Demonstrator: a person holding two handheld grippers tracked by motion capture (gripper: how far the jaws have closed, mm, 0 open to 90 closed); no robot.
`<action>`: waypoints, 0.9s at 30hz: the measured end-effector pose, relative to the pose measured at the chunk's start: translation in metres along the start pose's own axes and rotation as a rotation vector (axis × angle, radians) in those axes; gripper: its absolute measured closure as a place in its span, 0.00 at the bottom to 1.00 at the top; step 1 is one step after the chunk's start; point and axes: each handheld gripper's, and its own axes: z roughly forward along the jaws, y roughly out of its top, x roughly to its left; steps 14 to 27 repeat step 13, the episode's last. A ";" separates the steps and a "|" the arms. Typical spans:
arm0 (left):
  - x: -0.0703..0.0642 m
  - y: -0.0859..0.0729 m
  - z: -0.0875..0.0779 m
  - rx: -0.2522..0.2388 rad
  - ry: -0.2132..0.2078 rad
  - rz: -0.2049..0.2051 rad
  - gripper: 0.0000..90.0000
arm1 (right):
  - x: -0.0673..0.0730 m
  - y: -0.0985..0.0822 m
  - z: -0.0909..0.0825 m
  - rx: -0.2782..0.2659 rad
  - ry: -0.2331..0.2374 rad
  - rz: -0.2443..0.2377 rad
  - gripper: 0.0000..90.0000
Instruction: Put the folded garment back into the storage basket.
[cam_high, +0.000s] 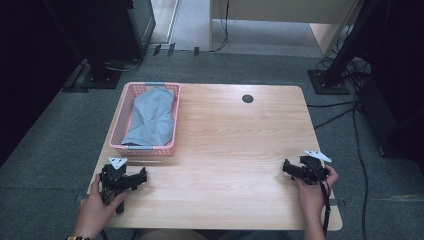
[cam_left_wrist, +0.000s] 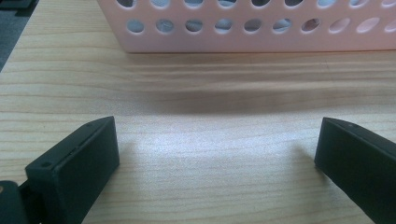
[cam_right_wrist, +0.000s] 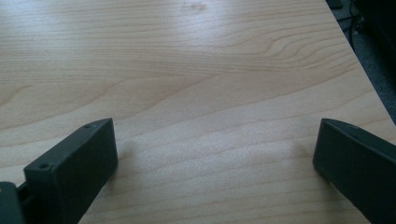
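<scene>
A pink perforated basket (cam_high: 118, 124) stands at the table's back left and holds a folded light blue cloth (cam_high: 151, 115). My left gripper (cam_high: 140, 176) rests on the wood near the front left corner, just in front of the basket, jaws wide apart with nothing between them. In the left gripper view the basket wall (cam_left_wrist: 261, 39) fills the top beyond the open gripper (cam_left_wrist: 217, 140). My right gripper (cam_high: 287, 167) sits near the front right edge, open and empty. In the right gripper view bare wood lies between the spread jaws of the gripper (cam_right_wrist: 215, 140).
The wooden table (cam_high: 230, 145) has a round dark cable hole (cam_high: 247, 98) near its back edge. Black stands (cam_high: 330, 75) and cables stand on the grey carpet beyond and to the right of the table.
</scene>
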 end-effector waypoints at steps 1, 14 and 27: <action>0.000 0.000 0.000 0.000 0.000 0.000 0.00 | 0.000 0.000 0.000 0.000 0.003 -0.002 0.00; 0.000 0.000 0.000 0.000 0.000 0.000 0.00 | -0.007 -0.003 -0.003 0.000 0.023 -0.023 0.00; 0.000 0.000 0.000 0.000 0.000 0.000 0.00 | -0.007 -0.003 -0.003 0.000 0.023 -0.023 0.00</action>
